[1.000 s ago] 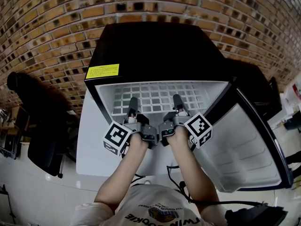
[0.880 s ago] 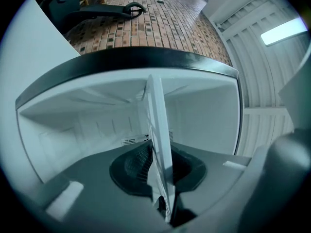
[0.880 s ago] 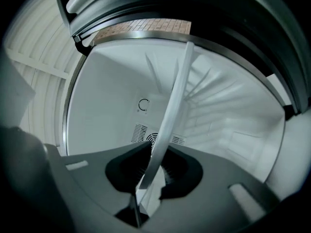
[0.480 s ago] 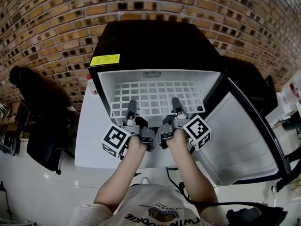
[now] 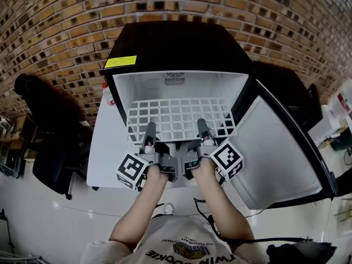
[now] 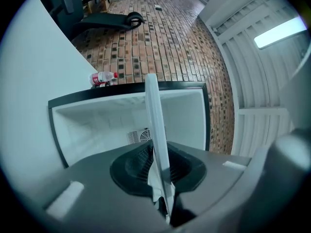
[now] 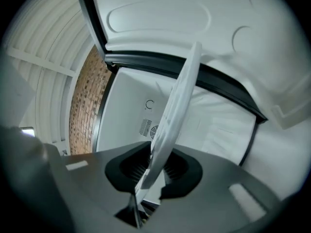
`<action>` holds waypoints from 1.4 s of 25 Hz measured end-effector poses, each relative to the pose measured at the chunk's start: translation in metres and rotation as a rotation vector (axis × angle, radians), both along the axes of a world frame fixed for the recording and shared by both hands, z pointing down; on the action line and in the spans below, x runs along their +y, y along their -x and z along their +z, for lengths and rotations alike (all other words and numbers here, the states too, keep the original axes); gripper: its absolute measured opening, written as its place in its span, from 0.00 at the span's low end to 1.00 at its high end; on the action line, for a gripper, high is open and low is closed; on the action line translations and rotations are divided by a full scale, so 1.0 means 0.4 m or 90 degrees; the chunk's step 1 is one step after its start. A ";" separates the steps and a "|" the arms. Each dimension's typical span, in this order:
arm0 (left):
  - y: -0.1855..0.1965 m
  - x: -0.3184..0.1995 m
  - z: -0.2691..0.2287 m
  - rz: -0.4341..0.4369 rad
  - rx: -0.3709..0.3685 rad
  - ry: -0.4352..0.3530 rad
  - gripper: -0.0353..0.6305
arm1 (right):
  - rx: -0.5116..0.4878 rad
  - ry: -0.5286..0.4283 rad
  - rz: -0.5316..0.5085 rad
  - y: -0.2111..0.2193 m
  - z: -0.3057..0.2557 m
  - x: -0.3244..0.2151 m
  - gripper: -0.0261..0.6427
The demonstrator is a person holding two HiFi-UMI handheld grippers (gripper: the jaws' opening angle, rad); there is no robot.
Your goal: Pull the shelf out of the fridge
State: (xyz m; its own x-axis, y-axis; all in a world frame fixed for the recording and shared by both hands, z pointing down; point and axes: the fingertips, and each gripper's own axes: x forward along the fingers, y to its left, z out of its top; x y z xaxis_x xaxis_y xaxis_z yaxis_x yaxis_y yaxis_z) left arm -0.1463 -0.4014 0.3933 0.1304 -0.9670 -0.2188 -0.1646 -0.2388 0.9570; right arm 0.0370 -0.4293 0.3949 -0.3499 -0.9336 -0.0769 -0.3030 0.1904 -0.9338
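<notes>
Your left gripper is clamped on the front edge of the shelf, at lower centre of the head view. Your right gripper is clamped on the same edge, just to the right of it. In each gripper view the white shelf runs edge-on between the dark pads, which press on it from both sides.

The shelf is a white grid lying level in the open mouth of the fridge. Its front edge sticks out past the cabinet toward you. The rear part lies inside the white cavity, though from above you cannot quite tell how far back it reaches. A small vent shows on the back wall of the cavity, above the shelf.

The fridge is black outside, with a yellow label at its upper left corner, and it stands on a white tabletop. Its door hangs wide open at the right of the frame, with the white liner turned toward you. A bottle with a red label sits just left of the fridge, near the brick wall. A dark chair stands at the left edge of the frame
</notes>
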 end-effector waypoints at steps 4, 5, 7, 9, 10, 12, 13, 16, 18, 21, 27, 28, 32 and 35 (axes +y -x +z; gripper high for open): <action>-0.017 0.056 -0.007 0.004 -0.003 -0.004 0.09 | 0.009 -0.011 -0.003 -0.012 -0.005 0.050 0.13; -0.022 0.074 -0.014 0.006 -0.007 -0.012 0.09 | 0.012 -0.017 -0.005 -0.015 -0.008 0.066 0.13; -0.030 0.114 -0.029 0.008 -0.016 -0.031 0.09 | 0.023 -0.032 -0.008 -0.018 -0.018 0.104 0.14; -0.032 0.149 -0.044 0.009 -0.022 -0.050 0.09 | 0.032 -0.054 -0.012 -0.021 -0.035 0.140 0.15; -0.033 0.165 -0.050 0.009 -0.025 -0.060 0.09 | 0.034 -0.064 -0.014 -0.022 -0.043 0.158 0.15; -0.033 0.196 -0.066 0.007 -0.026 -0.081 0.09 | 0.039 -0.081 -0.021 -0.024 -0.060 0.191 0.15; -0.034 0.210 -0.075 0.005 -0.027 -0.091 0.09 | 0.043 -0.097 -0.027 -0.023 -0.074 0.204 0.15; -0.041 0.244 -0.097 0.002 -0.035 -0.118 0.09 | 0.057 -0.137 -0.036 -0.027 -0.109 0.241 0.15; -0.047 0.261 -0.106 0.002 -0.040 -0.129 0.09 | 0.062 -0.153 -0.034 -0.032 -0.126 0.260 0.15; -0.050 0.281 -0.119 0.000 -0.042 -0.141 0.09 | 0.066 -0.171 -0.036 -0.033 -0.144 0.282 0.15; -0.066 0.317 -0.134 -0.007 -0.044 -0.154 0.09 | 0.085 -0.198 -0.036 -0.047 -0.163 0.320 0.16; -0.066 0.324 -0.138 -0.008 -0.045 -0.157 0.09 | 0.086 -0.200 -0.038 -0.048 -0.165 0.325 0.16; -0.069 0.344 -0.147 -0.013 -0.054 -0.166 0.09 | 0.089 -0.214 -0.040 -0.050 -0.177 0.345 0.16; -0.074 0.350 -0.152 -0.016 -0.064 -0.173 0.09 | 0.092 -0.220 -0.040 -0.054 -0.182 0.352 0.16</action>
State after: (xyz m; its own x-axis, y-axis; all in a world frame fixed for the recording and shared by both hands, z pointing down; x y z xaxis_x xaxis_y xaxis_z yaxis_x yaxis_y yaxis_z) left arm -0.1168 -0.2614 0.3326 0.1418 -0.8778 -0.4575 -0.2643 -0.4790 0.8371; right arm 0.0587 -0.2887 0.3223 -0.4367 -0.8376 -0.3283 -0.4050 0.5089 -0.7596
